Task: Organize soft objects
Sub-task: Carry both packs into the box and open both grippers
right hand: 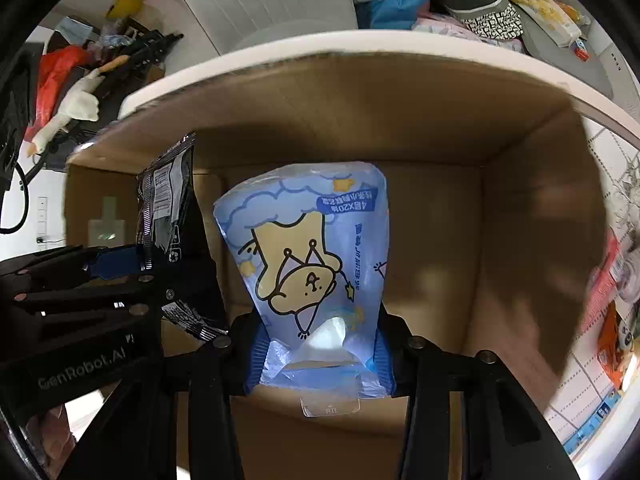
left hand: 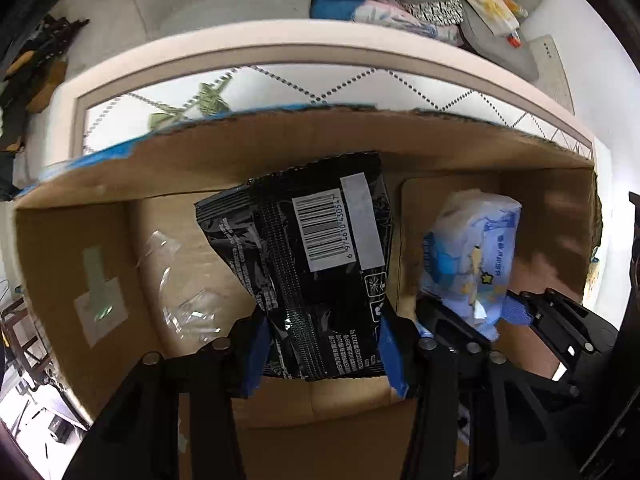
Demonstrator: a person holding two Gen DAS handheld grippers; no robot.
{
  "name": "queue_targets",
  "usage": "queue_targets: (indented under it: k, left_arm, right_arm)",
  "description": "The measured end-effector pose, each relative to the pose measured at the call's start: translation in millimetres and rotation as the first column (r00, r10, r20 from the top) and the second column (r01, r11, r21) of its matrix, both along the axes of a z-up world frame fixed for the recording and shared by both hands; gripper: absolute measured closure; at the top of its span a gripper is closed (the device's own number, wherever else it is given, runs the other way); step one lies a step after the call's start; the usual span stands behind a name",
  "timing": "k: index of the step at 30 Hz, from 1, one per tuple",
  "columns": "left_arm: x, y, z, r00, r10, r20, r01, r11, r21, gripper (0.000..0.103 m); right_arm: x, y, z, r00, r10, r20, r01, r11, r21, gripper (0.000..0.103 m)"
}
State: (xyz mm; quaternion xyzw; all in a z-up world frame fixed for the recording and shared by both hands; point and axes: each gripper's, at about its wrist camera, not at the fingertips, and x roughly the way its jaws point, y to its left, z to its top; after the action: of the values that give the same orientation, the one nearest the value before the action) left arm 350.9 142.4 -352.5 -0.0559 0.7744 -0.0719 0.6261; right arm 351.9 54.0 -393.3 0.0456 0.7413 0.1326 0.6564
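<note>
Black pouch: clamped between left gripper fingers, hanging over cardboard box.
Blue tissue pack: pinched by right gripper, beside it.
Advice: lower both before releasing, keeping packs apart.

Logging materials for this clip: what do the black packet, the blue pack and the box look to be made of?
Black packet: glossy plastic film, judging by crinkles, glare and a serrated seal edge.
Blue pack: thin translucent plastic wrap, with what looks like white tissue showing at its opening.
Box: matte brown cardboard; rough torn rim in the left view.
</note>
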Motion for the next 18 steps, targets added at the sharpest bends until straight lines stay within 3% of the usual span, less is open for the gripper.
queue_targets:
  k: [4,8,10,12,16,18]
  left_arm:
    - [2.9,1.4,-6.9,1.000,0.001,-0.015,0.000,1.000,0.021,0.055]
    - [4.5,8.3,-5.0,1.000,0.024,0.000,-0.024,1.000,0.013,0.048]
    - [4.8,12.0,-0.9,0.999,0.029,0.014,-0.029,0.999,0.014,0.030]
    - [4.4,15.4,7.3,0.998,0.029,0.047,-0.031,0.999,0.032,0.020]
    - [-4.2,21.7,24.8,0.996,0.034,0.087,-0.039,0.998,0.048,0.004]
    - [-13.8,31.3,35.8,0.993,0.032,0.116,-0.039,0.997,0.060,0.003]
  right_arm:
    - [2.7,7.8,-9.6,1.000,-0.001,0.003,0.001,1.000,0.005,0.048]
    - [1.7,6.9,-15.1,1.000,-0.016,0.000,0.016,1.000,0.003,0.029]
    - [-1.4,7.7,-14.3,1.000,-0.016,-0.005,0.016,1.000,0.008,0.024]
    - [-3.7,8.8,-9.0,1.000,-0.014,0.006,0.014,1.000,0.001,0.024]
    - [-12.0,7.3,8.1,0.999,-0.011,0.031,0.012,1.000,-0.026,0.016]
    - [-17.9,9.2,17.7,0.999,0.000,0.041,0.002,0.999,-0.054,0.013]
